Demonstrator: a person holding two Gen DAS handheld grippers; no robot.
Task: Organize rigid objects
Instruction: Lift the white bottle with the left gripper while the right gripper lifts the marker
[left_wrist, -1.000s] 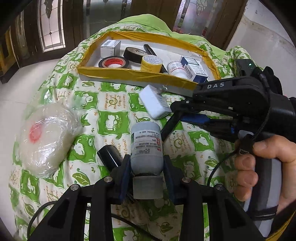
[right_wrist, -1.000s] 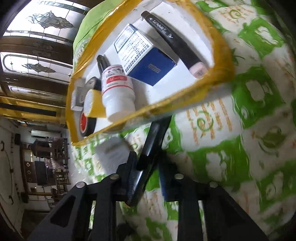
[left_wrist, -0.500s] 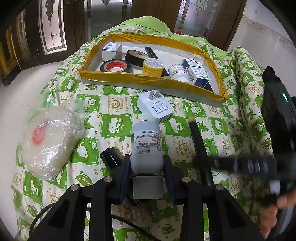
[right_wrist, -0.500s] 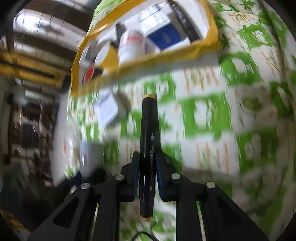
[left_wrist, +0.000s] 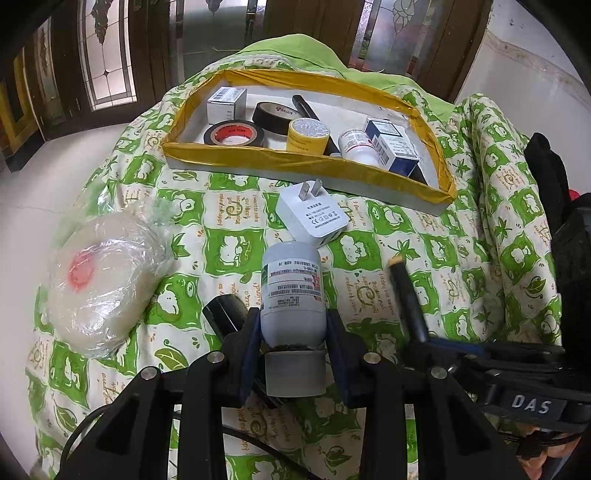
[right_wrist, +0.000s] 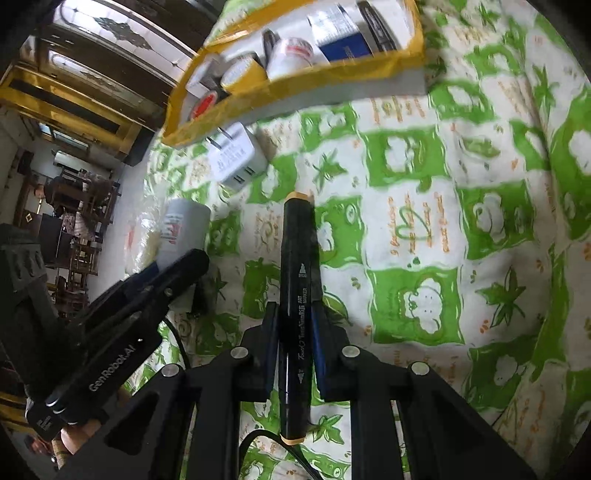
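A yellow-taped tray (left_wrist: 258, 157), well ahead of both pairs of fingers on a green-and-cream patterned quilt (left_wrist: 229, 254), holds two black tape rolls (left_wrist: 236, 133), a yellow roll (left_wrist: 308, 134), a small white box (left_wrist: 226, 105), a white pill bottle (left_wrist: 356, 146), a blue-and-white carton (left_wrist: 393, 147) and a dark pen (left_wrist: 304, 107). The left gripper (left_wrist: 293, 328) is clamped on a grey labelled bottle (left_wrist: 291, 291), its white cap nearest the camera, base pointing toward the tray. The right gripper (right_wrist: 294, 325) is closed on a black art marker (right_wrist: 297, 295) with tan ends, its long axis running straight out between the fingers. A white plug adapter (left_wrist: 312, 218) lies just beyond the bottle.
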